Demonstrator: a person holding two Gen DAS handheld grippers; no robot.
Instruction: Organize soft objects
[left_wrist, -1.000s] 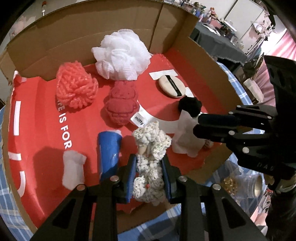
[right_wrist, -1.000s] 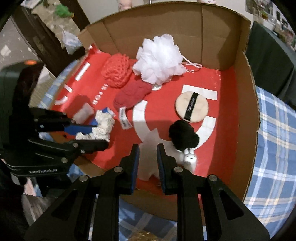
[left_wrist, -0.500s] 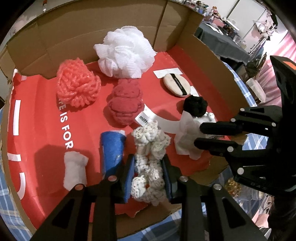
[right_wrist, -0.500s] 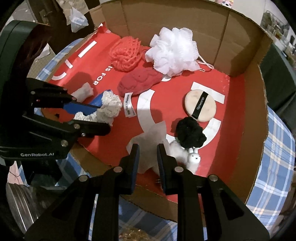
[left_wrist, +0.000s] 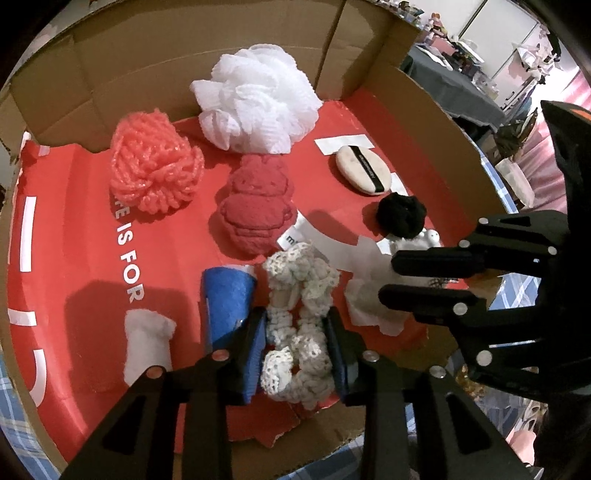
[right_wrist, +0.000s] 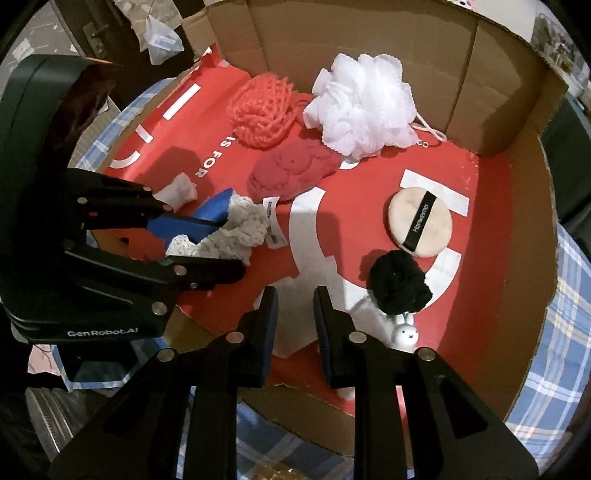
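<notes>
Over on the left, the left gripper (left_wrist: 297, 345) stood over the near edge of the shallow cardboard box with the red printed floor (left_wrist: 74, 266), its jaws opening with the cream crocheted scrunchie (left_wrist: 299, 321) lying between them, the pads looking barely off the yarn. The risk there, as I judged it, was a loop of crochet snagging on a pad and the scrunchie dragging off the torn front lip as the hand lifted away. Just left of it lay the blue rolled cloth (left_wrist: 227, 299) and the small white fluffy wad (left_wrist: 146, 341), close enough to get nudged. White lettering on the red floor read "IS FOR" (left_wrist: 127, 260), with more letters hidden under the coral knitted puff (left_wrist: 155, 171). Moving right, the dark red plush toy (left_wrist: 256, 206) carried a white tag, only "m" showing from this side. Behind sat the white mesh bath pouf (left_wrist: 258, 107). The left gripper's body bore "GenRobot.AI" (right_wrist: 101, 333). The right gripper (right_wrist: 295, 314) had its jaws nearly closed over the flat white paper-like piece (right_wrist: 295, 295), and I could not tell whether they pinched it; a thin sheet could slip or tear. Beside it were the black fuzzy scrunchie (right_wrist: 400, 282) and tiny white rabbit figure (right_wrist: 406, 334), which a careless sweep might knock. The round beige powder puff (right_wrist: 421, 221) had a black band with blurred lettering.
</notes>
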